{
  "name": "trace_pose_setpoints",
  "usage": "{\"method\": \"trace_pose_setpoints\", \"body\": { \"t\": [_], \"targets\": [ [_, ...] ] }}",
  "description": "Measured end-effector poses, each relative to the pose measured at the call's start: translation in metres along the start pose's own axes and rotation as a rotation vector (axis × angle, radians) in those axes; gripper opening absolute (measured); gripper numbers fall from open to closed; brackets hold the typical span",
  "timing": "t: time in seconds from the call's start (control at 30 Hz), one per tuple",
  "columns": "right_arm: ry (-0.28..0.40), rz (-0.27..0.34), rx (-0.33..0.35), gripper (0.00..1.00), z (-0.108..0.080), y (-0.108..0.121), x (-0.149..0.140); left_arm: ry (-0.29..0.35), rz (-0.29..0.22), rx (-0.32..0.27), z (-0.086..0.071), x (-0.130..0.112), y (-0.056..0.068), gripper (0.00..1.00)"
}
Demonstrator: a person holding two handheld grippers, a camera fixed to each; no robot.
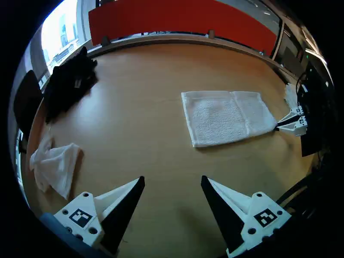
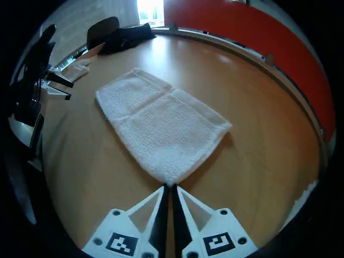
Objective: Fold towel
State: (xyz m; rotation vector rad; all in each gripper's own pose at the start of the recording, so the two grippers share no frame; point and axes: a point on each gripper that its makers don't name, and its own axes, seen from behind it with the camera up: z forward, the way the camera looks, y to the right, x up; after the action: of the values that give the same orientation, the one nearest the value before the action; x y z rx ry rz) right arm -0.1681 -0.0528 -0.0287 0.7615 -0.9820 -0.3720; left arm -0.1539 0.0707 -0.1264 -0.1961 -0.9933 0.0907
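Note:
A white towel (image 1: 223, 116) (image 2: 159, 124) lies folded flat on the wooden table (image 1: 142, 129) (image 2: 258, 142). In the right gripper view, my right gripper (image 2: 170, 187) is shut on the towel's near corner, which ends right between the fingertips. The left gripper view shows that same gripper (image 1: 278, 125) pinching the towel's right-hand corner. My left gripper (image 1: 172, 178) stands open above bare table, well short of the towel, with nothing between its fingers. It also appears far off at the left of the right gripper view (image 2: 71, 91), apart from the towel.
A crumpled white cloth (image 1: 56, 165) (image 2: 79, 69) lies near the table's edge. A black bag or garment (image 1: 69, 81) (image 2: 129, 36) sits at a far corner beside a dark chair (image 1: 26, 103). A red partition (image 1: 180, 17) (image 2: 258, 38) borders the table's back edge.

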Motion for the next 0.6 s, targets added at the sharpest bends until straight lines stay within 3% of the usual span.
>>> {"method": "trace_pose_setpoints", "body": {
  "t": [0.3,0.6],
  "targets": [
    [0.018,-0.008,-0.014,0.04,-0.006,0.000,0.011,0.002,-0.005,0.002,0.001,0.001,-0.002,0.98],
    [0.071,-0.028,-0.041,0.04,-0.023,0.007,0.044,0.014,-0.007,0.004,0.000,0.006,-0.004,0.98]
  ]
}}
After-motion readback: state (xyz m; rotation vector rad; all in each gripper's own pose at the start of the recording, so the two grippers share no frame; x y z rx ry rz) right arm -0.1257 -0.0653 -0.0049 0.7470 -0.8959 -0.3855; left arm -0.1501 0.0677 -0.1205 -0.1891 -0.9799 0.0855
